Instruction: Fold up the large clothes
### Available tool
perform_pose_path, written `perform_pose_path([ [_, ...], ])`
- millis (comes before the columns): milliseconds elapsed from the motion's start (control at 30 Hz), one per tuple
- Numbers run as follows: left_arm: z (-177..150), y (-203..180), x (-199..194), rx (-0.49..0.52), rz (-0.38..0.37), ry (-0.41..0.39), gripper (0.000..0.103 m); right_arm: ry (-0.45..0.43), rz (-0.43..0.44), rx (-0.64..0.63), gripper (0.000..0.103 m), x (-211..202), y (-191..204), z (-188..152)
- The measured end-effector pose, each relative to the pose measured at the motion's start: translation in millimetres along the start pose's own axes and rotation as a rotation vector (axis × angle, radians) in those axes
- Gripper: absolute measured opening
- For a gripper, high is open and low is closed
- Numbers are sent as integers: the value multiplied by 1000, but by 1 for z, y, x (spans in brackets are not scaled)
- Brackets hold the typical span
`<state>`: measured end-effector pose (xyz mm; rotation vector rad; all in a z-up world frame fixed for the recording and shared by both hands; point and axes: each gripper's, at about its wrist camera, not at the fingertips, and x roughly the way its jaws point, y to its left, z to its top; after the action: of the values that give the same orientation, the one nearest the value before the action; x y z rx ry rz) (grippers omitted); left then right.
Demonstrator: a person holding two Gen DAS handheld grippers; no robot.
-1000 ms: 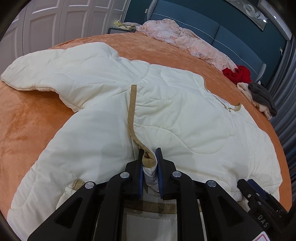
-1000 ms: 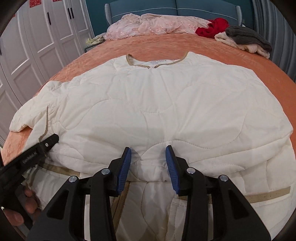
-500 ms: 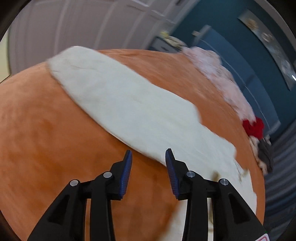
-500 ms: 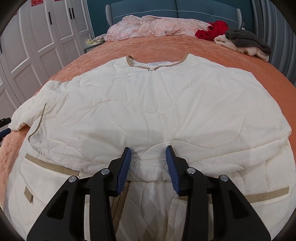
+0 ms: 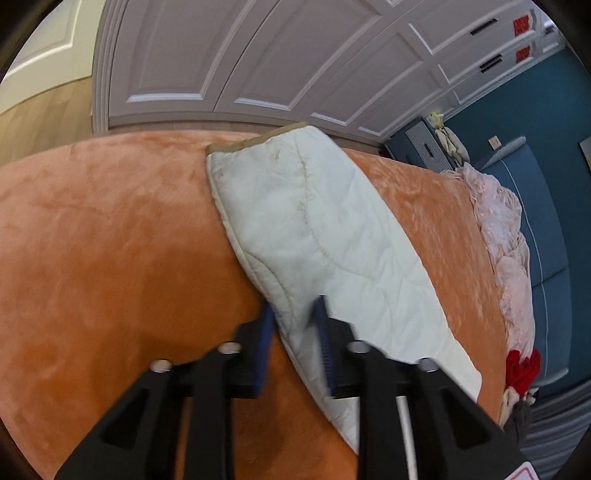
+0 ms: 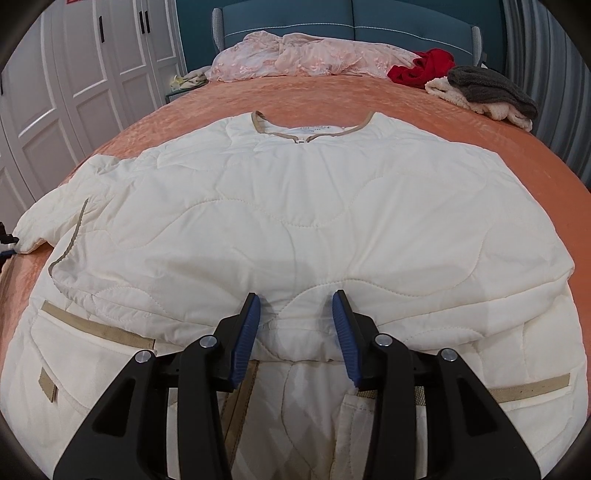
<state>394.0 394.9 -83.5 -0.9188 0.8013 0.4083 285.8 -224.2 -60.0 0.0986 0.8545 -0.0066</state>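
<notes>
A cream quilted jacket (image 6: 303,221) with tan trim lies spread on the orange bedspread (image 6: 461,125), its lower part folded up over the body. My right gripper (image 6: 295,328) is open and hovers over the folded hem at the jacket's near middle, holding nothing. In the left wrist view the jacket's left sleeve (image 5: 317,236) stretches out across the bedspread (image 5: 110,258) with its tan cuff at the far end. My left gripper (image 5: 293,332) is open, its blue pads on either side of the sleeve's near edge.
A pink lace garment (image 6: 303,55), a red garment (image 6: 424,68) and a grey and cream pile (image 6: 487,92) lie at the head of the bed. White wardrobe doors (image 5: 295,59) stand beyond the bed's left edge. A blue headboard (image 6: 351,26) stands behind.
My left gripper let go of the jacket's tan-trimmed front edge, opened and swung left to the sleeve. The folded flap now lies flat. The right gripper has barely moved.
</notes>
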Motion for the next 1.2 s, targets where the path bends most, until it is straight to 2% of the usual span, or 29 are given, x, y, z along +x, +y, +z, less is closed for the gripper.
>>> perform_pose_path([
  [33,0,-6,-4,25,1,-6,6,0,1,0,39,0,0,0],
  [133,1,-32,-27,133,-23,-62,4,-1,1,1,39,0,0,0],
  [233,-8,-88,-62,270,-92,-113,3,-13,-4,4,40,-4,1,1],
  [333,-40,-156,-112,447,-190,-171,3,-41,-19,9,49,-15,2,2],
  [367,-55,-178,-128,506,-226,-185,3,-59,-7,19,59,-22,1,2],
  [400,-78,-206,-149,584,-277,-203,3,-74,4,27,63,-29,0,1],
  [467,-126,-251,-181,711,-361,-213,3,-102,23,54,64,-47,-5,-3],
  [533,-172,-280,-199,801,-437,-188,3,-110,57,105,64,-64,-16,-9],
  [600,-228,-304,-210,891,-497,-129,3,-116,67,137,66,-77,-27,-15],
  [700,-307,-321,-199,970,-539,21,10,-119,67,179,70,-94,-46,-23],
  [800,-367,-317,-171,965,-527,191,19,-114,59,213,73,-104,-64,-32],
  [833,-386,-312,-160,954,-515,260,28,-112,54,221,74,-107,-70,-36],
  [867,-398,-305,-150,937,-507,310,34,-110,51,229,74,-108,-75,-38],
  [933,-414,-283,-134,866,-494,404,36,-105,51,245,74,-111,-85,-41],
  [1033,-396,-257,-117,734,-491,465,37,-103,73,281,78,-111,-98,-39],
  [1200,-321,-222,-91,509,-431,406,37,-139,97,381,79,-101,-125,-16],
])
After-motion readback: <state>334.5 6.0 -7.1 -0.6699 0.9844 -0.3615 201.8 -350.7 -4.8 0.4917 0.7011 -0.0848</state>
